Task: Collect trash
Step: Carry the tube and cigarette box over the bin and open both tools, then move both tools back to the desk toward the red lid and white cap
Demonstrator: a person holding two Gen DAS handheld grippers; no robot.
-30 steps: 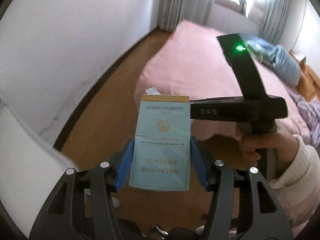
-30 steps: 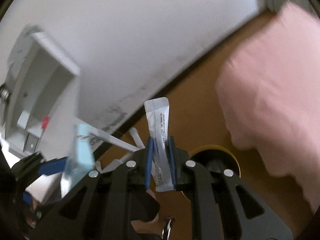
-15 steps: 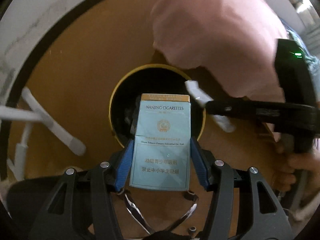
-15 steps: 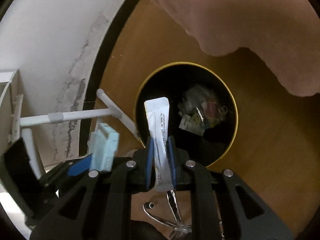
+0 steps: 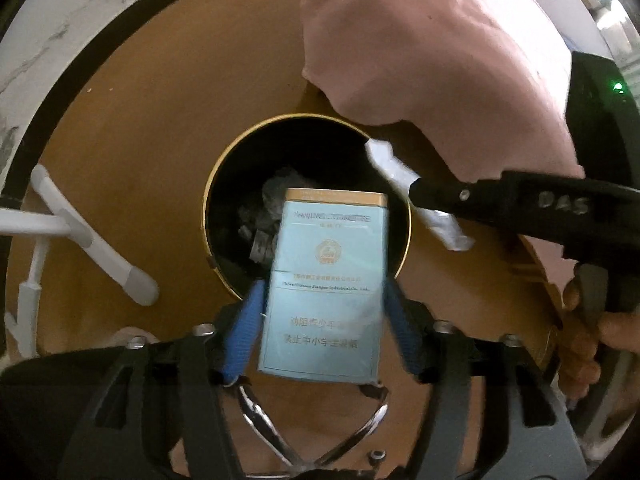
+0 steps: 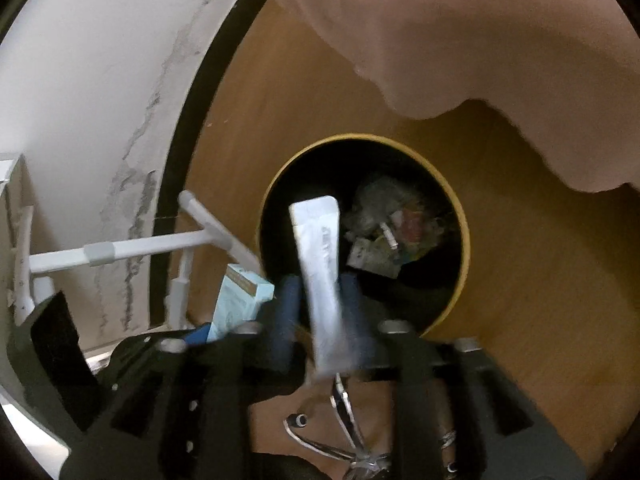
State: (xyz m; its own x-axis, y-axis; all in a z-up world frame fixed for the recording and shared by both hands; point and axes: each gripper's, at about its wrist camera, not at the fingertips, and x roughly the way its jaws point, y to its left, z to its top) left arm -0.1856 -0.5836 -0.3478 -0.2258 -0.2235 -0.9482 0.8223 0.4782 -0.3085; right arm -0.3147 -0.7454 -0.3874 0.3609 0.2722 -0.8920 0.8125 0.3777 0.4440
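A round black bin with a yellow rim (image 5: 208, 216) stands on the wooden floor, with trash inside; it also shows in the right wrist view (image 6: 464, 240). My left gripper (image 5: 324, 300) has its jaws spread, and the light blue cigarette pack (image 5: 324, 292) sits loose and blurred between them, over the bin's near edge. My right gripper (image 6: 318, 296) has its jaws slightly apart around a blurred white sachet (image 6: 320, 264), above the bin's left side. The sachet (image 5: 416, 196) and the right gripper also show in the left wrist view, the pack (image 6: 240, 300) in the right.
A pink bedspread (image 5: 420, 40) overhangs the bin at the upper right. A white rack's legs (image 5: 96, 248) stand to the left by the white wall (image 6: 80, 80). A chrome wire piece (image 6: 344, 412) lies on the floor below.
Both grippers moved closer over the bin. The left jaws have spread and the pack sits looser, blurred. The right jaws have parted and the sachet is blurred and tilted.
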